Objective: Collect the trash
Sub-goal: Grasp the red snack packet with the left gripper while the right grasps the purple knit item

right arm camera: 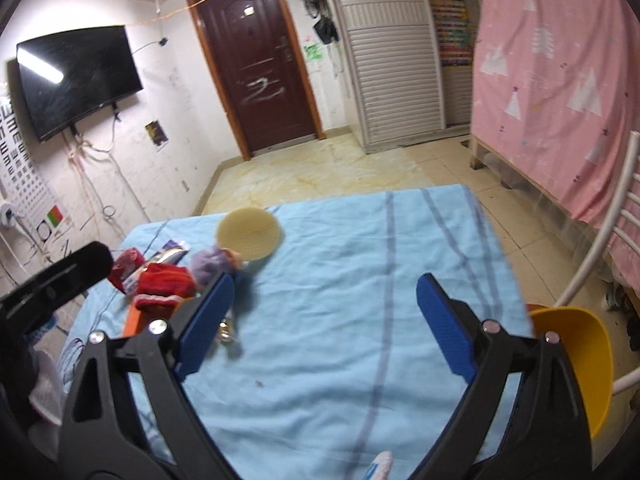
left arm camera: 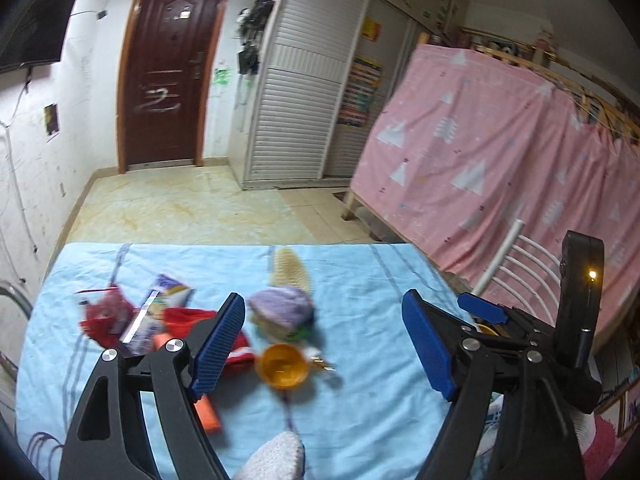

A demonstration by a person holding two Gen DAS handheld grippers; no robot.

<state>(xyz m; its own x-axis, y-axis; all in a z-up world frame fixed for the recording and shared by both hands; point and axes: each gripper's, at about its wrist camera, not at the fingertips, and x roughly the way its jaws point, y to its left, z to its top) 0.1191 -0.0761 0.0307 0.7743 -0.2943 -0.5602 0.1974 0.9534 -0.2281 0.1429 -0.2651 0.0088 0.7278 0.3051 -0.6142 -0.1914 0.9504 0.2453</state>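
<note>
A light blue cloth [left arm camera: 360,360] covers the table. On its left lie a red crumpled wrapper [left arm camera: 102,314], a purple snack packet [left arm camera: 160,304], a red cloth item [left arm camera: 188,320], an orange tube [left arm camera: 208,416], an orange cap [left arm camera: 282,366], a purple knitted piece [left arm camera: 282,308] and a cream round brush [left arm camera: 290,270]. My left gripper [left arm camera: 324,340] is open above the orange cap, empty. My right gripper [right arm camera: 324,320] is open and empty over bare cloth [right arm camera: 340,280]; the red cloth item [right arm camera: 164,284] and cream brush [right arm camera: 250,232] lie to its left.
A yellow bowl-shaped bin [right arm camera: 572,364] sits at the table's right edge beside a white chair [right arm camera: 608,240]. A pink curtained bunk [left arm camera: 500,152] stands to the right. A brown door [left arm camera: 168,68], a white wardrobe [left arm camera: 304,92] and a wall television [right arm camera: 76,76] lie beyond the tiled floor.
</note>
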